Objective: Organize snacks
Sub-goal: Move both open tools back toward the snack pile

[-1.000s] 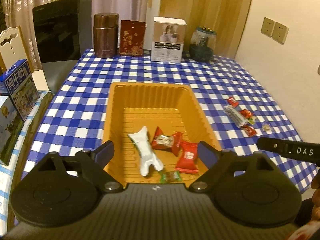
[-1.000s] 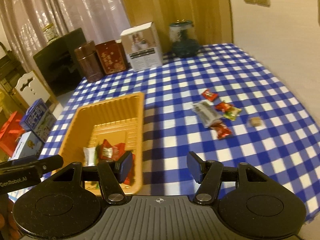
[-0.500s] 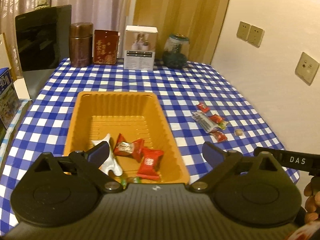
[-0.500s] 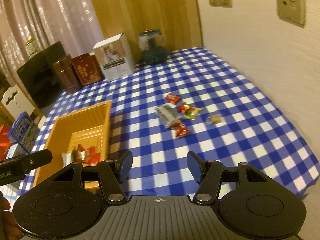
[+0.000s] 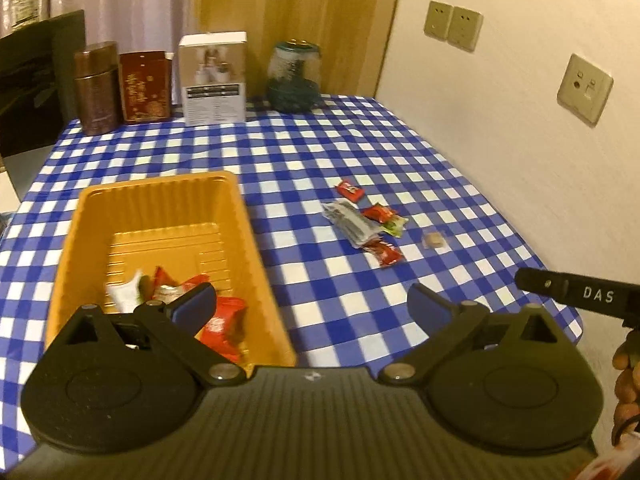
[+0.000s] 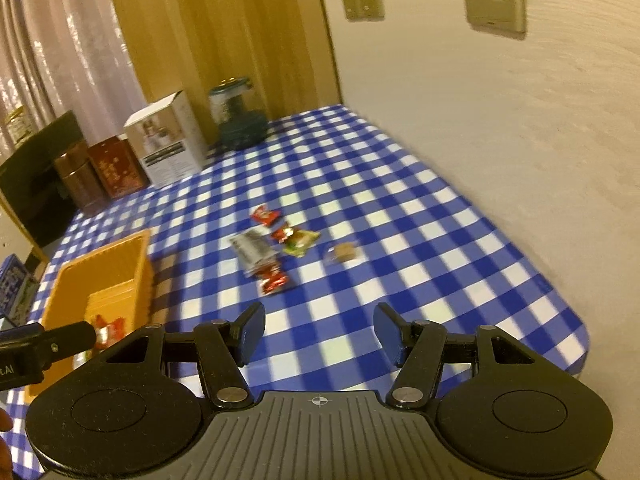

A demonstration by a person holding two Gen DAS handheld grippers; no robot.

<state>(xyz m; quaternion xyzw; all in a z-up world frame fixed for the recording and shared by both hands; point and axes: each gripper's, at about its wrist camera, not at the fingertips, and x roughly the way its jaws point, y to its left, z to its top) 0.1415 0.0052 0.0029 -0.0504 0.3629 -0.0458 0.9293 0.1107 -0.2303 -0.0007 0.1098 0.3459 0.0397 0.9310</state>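
An orange tray point(image 5: 160, 208) stands on the blue checked table and holds several wrapped snacks, among them a red packet point(image 5: 220, 326) and a white one point(image 5: 124, 290). The tray also shows in the right wrist view point(image 6: 100, 280). A loose cluster of snacks lies to its right: a silver packet point(image 5: 352, 222) point(image 6: 254, 250), red packets point(image 5: 349, 190) point(image 6: 265, 216) point(image 5: 382, 252) point(image 6: 274, 282), a green one point(image 6: 300, 242) and a small tan piece point(image 5: 434, 240) point(image 6: 344, 252). My left gripper point(image 5: 312, 306) is open and empty over the tray's near right corner. My right gripper point(image 6: 320, 330) is open and empty, short of the cluster.
Along the table's far edge stand a brown canister point(image 5: 96, 88), a red box point(image 5: 145, 85), a white box point(image 5: 212, 78) and a glass jar point(image 5: 294, 76). A wall with sockets point(image 5: 584, 88) runs along the right. A black chair point(image 5: 28, 84) is at far left.
Both grippers have swung right, away from the tray and toward the loose snack cluster, which is now more central in both views. Both stay open and empty.
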